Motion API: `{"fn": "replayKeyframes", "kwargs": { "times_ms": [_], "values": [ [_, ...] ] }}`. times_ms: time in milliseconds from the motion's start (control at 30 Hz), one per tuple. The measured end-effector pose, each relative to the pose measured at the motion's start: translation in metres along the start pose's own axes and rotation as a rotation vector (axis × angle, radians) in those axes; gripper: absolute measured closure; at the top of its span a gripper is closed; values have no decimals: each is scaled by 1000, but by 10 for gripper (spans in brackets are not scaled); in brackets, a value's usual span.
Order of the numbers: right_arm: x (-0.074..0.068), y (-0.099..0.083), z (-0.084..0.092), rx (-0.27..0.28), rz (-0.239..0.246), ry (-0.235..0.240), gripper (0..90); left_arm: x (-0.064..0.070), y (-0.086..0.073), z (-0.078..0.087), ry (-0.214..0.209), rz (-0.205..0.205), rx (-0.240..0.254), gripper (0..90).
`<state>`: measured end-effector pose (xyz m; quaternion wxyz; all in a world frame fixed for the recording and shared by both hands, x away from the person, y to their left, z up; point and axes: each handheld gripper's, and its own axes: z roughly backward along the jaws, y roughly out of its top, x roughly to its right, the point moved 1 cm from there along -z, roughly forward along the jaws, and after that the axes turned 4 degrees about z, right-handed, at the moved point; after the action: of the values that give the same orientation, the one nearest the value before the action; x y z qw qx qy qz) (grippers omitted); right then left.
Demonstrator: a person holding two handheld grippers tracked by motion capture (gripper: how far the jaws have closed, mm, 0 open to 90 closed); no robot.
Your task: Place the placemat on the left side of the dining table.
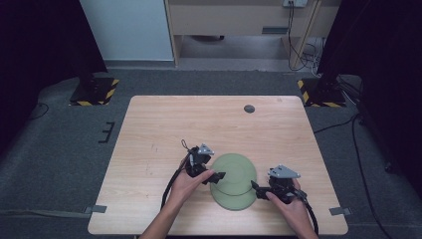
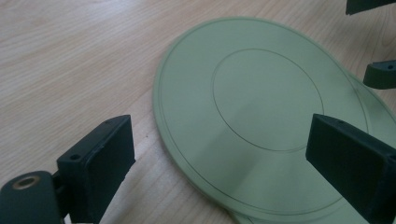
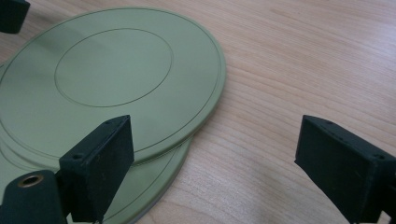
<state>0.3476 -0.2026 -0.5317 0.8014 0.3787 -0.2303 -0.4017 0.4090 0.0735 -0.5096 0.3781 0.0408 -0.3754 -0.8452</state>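
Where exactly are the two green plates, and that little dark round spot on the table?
Upper green plate [image 1: 234, 169], high view, on its flat middle.
Lower green plate [image 1: 234, 201], high view, on its near rim peeking out from under the upper one.
Dark round spot [image 1: 249, 108], high view, on its centre.

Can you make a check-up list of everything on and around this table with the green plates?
Surface: light wooden table, with a small dark round spot near the far edge.
Job's things: two flat round pale green plates; the upper plate lies partly over the lower plate, shifted off-centre.
Clutter: nothing seen.
Grippers: left gripper open at the plates' left edge; right gripper open at their right edge; neither grips a plate.
Cables: black cables trail from both grippers toward the person.
Surroundings: grey carpet, black stands with yellow-black striped bases, wooden furniture behind.
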Motion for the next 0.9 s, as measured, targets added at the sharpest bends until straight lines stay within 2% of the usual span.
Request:
{"fn": "replayKeyframes", "kwargs": {
  "times_ms": [167, 267, 400, 600, 700, 900],
  "values": [
    [-5, 0, 0, -7, 12, 22, 119, 5, -2, -6, 5, -7, -14, 72],
    [-7, -1, -1, -11, 21, 30, 118, 3, -5, -9, 5, -2, -32, 72],
    [-7, -1, -2, -17, 19, 32, 116, 0, -7, -10, 9, 12, -31, 76],
    [-8, -1, -3, -20, 28, 39, 118, 0, -8, -12, -3, 18, -37, 118],
    [-8, -1, -2, -18, 28, 43, 118, 1, -9, -15, -27, 11, -39, 131],
    [-8, -2, -3, -25, 31, 46, 117, -1, -10, -16, -14, 18, -46, 151]
  ]
}}
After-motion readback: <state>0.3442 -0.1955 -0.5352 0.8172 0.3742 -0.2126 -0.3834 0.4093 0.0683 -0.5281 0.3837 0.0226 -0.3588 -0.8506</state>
